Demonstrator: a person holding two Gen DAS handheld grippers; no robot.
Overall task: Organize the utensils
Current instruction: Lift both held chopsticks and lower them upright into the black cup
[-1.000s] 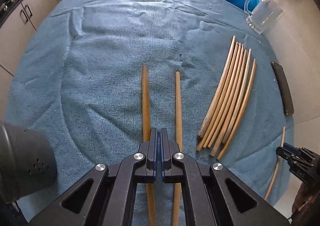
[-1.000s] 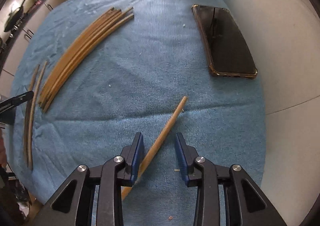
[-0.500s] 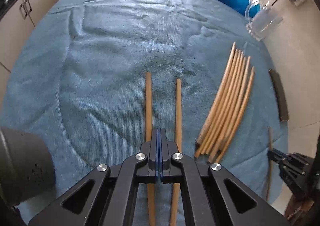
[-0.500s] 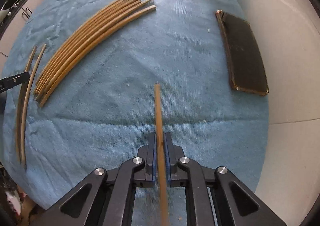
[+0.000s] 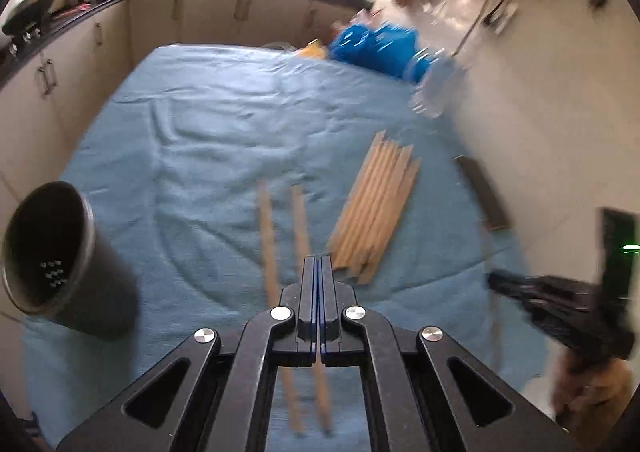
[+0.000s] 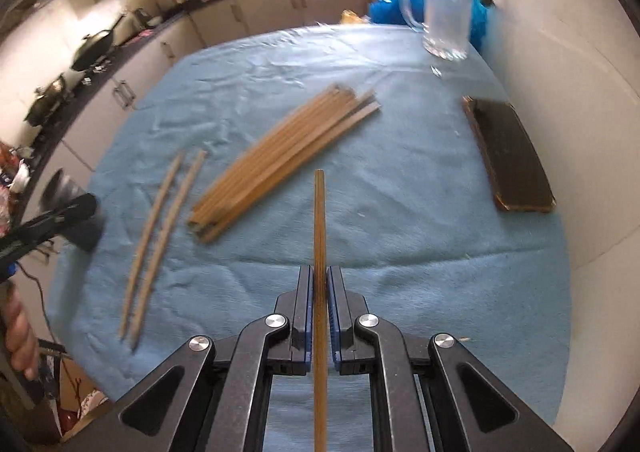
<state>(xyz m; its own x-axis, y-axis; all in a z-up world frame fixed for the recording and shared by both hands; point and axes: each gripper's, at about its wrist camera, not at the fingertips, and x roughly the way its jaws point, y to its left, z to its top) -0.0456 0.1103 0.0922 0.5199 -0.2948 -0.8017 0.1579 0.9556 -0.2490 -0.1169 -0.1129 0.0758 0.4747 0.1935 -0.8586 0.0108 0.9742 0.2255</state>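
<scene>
My right gripper [image 6: 319, 276] is shut on one wooden chopstick [image 6: 319, 220], which points straight ahead above the blue cloth [image 6: 400, 212]. It also shows, blurred, at the right of the left wrist view as the right gripper [image 5: 496, 280]. My left gripper [image 5: 318, 264] is shut with nothing between its fingers, hovering over two loose chopsticks [image 5: 268, 236] lying side by side. A bundle of several chopsticks [image 5: 376, 208] lies just right of them, and the bundle [image 6: 280, 160] sits left of centre in the right wrist view. A black holder cup [image 5: 52, 256] stands at the left.
A dark phone [image 6: 508, 156] lies near the cloth's right edge. A glass mug [image 6: 444, 20] and a blue bag [image 6: 384, 8] sit at the far end. Kitchen cabinets [image 5: 52, 72] and a counter run behind and to the left. A wall [image 6: 560, 72] is close on the right.
The right gripper closed on the single chopstick and lifted it off the cloth. Both grippers rose and tilted up, so more of the kitchen shows. The left stayed shut.
</scene>
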